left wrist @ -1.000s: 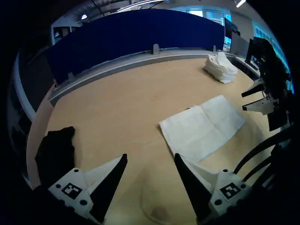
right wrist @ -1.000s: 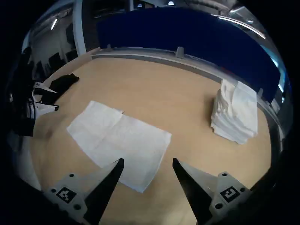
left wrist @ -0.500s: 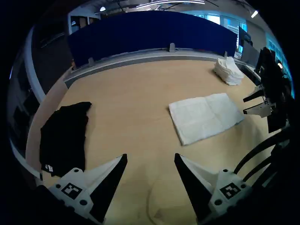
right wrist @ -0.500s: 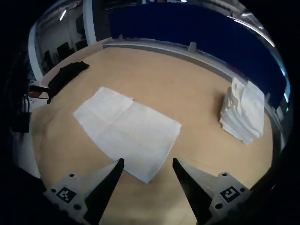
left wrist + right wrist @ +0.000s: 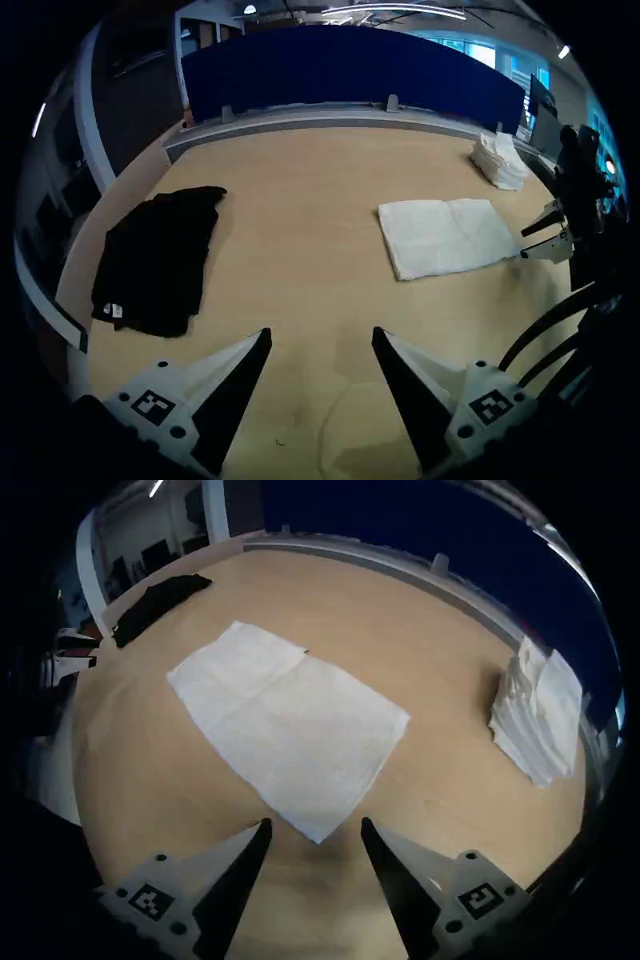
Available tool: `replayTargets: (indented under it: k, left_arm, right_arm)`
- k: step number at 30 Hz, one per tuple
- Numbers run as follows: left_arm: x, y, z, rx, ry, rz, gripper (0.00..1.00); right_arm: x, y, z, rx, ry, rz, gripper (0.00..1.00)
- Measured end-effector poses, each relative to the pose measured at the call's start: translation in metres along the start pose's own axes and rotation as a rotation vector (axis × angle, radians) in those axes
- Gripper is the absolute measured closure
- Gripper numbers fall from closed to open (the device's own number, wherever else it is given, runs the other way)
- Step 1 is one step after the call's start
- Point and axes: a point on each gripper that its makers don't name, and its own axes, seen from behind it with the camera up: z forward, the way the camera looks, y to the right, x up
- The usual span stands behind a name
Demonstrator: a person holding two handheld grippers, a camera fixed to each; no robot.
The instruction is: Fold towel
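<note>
Bare counter (image 5: 304, 240) lies ahead of the left fingers (image 5: 232, 384), between a black garment (image 5: 156, 256) on their left and the towel (image 5: 444, 236) on their right.

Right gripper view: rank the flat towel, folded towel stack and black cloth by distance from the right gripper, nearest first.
1. Flat white towel: straight ahead, its corner just ahead of the right gripper.
2. Folded towel stack: off to the right.
3. Black cloth: far left, beyond the towel.

Black cloth (image 5: 156, 260), white folded stack (image 5: 538, 718), blue partition (image 5: 352, 72).
</note>
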Motion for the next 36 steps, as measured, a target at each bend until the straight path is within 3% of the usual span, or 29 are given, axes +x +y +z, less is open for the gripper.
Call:
replayTargets:
  k: [9,19,30,33,36]
  left_arm:
    - [-0.007,-0.002,-0.007,0.006,-0.002,-0.008,0.07]
    - [-0.004,-0.004,-0.009,0.006,0.001,-0.011,0.07]
    - [-0.004,-0.007,-0.009,0.006,0.000,-0.011,0.07]
    - [-0.003,-0.007,-0.009,0.006,0.000,-0.008,0.07]
    - [-0.002,-0.008,-0.009,0.006,0.000,-0.006,0.07]
  right_arm:
    - [-0.010,-0.005,0.004,0.020,-0.033,-0.015,0.28]
    - [-0.015,-0.001,0.009,0.005,-0.040,-0.005,0.63]
    - [-0.019,-0.002,0.012,0.003,-0.057,-0.003,0.75]
    - [-0.018,0.000,0.012,-0.005,-0.057,0.001,0.88]
    - [-0.018,0.003,0.012,-0.016,-0.053,0.007,0.92]
